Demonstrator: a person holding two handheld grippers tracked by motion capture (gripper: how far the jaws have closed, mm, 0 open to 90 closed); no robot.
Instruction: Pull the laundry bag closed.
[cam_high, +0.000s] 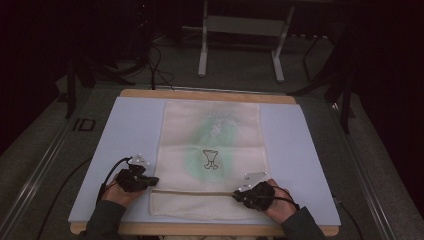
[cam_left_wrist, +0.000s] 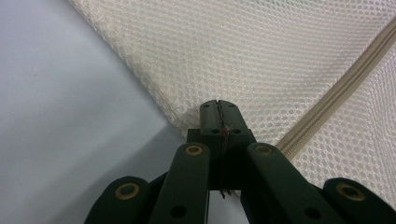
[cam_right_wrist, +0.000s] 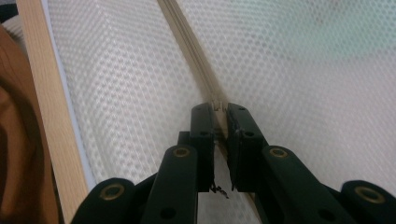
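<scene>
A cream mesh bag (cam_high: 212, 150) lies flat on a pale blue mat (cam_high: 130, 125), with a greenish item (cam_high: 210, 159) dimly showing through it. A beige zipper (cam_high: 195, 191) runs across the bag near its front end. My left gripper (cam_high: 152, 181) sits at the zipper's left end. In the left gripper view the left gripper (cam_left_wrist: 218, 106) has its jaws pressed together on the mesh bag's (cam_left_wrist: 233, 56) edge, beside the zipper (cam_left_wrist: 336, 88). My right gripper (cam_high: 237, 196) is on the zipper's right part. The right gripper (cam_right_wrist: 219, 109) is pinched on the zipper (cam_right_wrist: 187, 37), with a small pull piece between the tips.
The mat covers a wooden table whose edge (cam_high: 200, 95) shows at the back and whose front rim (cam_right_wrist: 42, 93) runs close to my right gripper. Beyond the table stand a white metal frame (cam_high: 240, 30) and dark cables (cam_high: 155, 65) on the floor.
</scene>
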